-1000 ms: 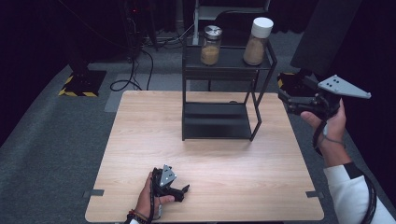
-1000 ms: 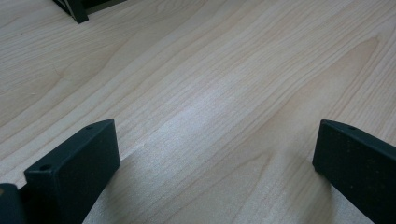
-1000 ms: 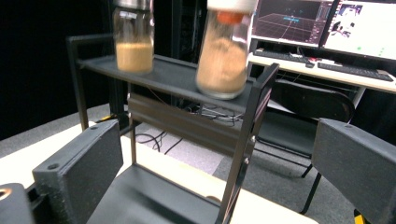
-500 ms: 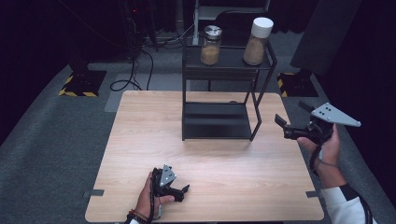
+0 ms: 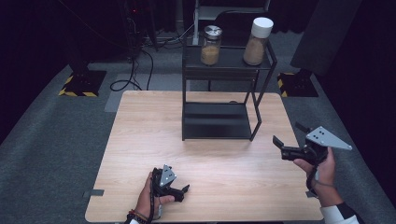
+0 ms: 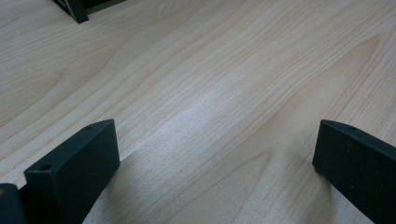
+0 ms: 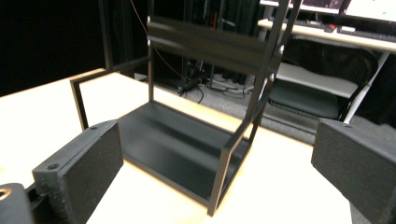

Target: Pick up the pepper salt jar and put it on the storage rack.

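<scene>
Wooden table [image 5: 140, 140] under dark surroundings, black shelf rack [image 5: 224, 93] at its far middle. Two glass jars [image 5: 211, 45] on rack's top tier: probably heavy, slippery, breakable; best gripped around the body below the lid. Right gripper [image 5: 287, 142] right of rack, jaws wide, empty. Left gripper [image 5: 183, 191] resting well in front of rack, jaws apart. Plenty of open room before the rack.

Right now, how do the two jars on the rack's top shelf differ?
The left jar is shorter, with a metal lid; the right jar is taller, with a white lid. The left jar's fill looks yellower, the right jar's more brown. The left jar stands near the middle of the top shelf, the right jar by its right end. Both are clear, upright, closed and hold something granular.
</scene>
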{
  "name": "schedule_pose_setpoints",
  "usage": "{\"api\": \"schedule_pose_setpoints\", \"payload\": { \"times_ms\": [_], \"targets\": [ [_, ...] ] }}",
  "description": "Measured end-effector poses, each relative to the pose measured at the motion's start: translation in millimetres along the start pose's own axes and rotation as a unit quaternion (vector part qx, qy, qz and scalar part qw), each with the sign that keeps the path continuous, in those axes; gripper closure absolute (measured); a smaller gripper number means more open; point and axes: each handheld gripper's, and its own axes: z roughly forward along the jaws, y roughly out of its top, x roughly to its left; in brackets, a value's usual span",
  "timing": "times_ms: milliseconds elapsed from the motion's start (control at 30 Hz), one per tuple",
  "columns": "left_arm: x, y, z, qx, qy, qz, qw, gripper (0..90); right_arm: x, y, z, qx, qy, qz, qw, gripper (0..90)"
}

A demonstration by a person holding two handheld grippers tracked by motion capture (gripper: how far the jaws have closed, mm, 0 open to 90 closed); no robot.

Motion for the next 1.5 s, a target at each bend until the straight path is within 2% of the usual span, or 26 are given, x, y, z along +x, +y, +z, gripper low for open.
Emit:
{"api": "schedule_pose_setpoints", "payload": {
  "times_ms": [333,833,1333,1433,1500],
  "targets": [
    [-0.1,0.1,0.0,0.0,0.001,0.0,1.0,0.4,7.6,-36.1,0.0,0.032,0.002,0.01,0.9994,1.9],
    [-0.1,0.1,0.0,0.0,0.001,0.0,1.0,0.4,17.4,-77.1,-0.8,0.072,-0.005,0.011,0.9973,2.0],
    [0.0,0.1,0.0,0.0,0.001,0.0,1.0,0.4,22.5,-112.2,-0.4,0.121,0.003,0.031,0.9921,2.1],
    [0.0,0.2,0.0,0.0,0.001,0.0,1.0,0.4,19.5,-119.4,2.2,0.128,0.012,0.056,0.9901,2.2],
    [0.0,0.2,0.0,0.0,0.0,0.0,1.0,0.4,20.7,-122.2,4.7,0.138,0.01,0.052,0.989,2.2]
  ]
}}
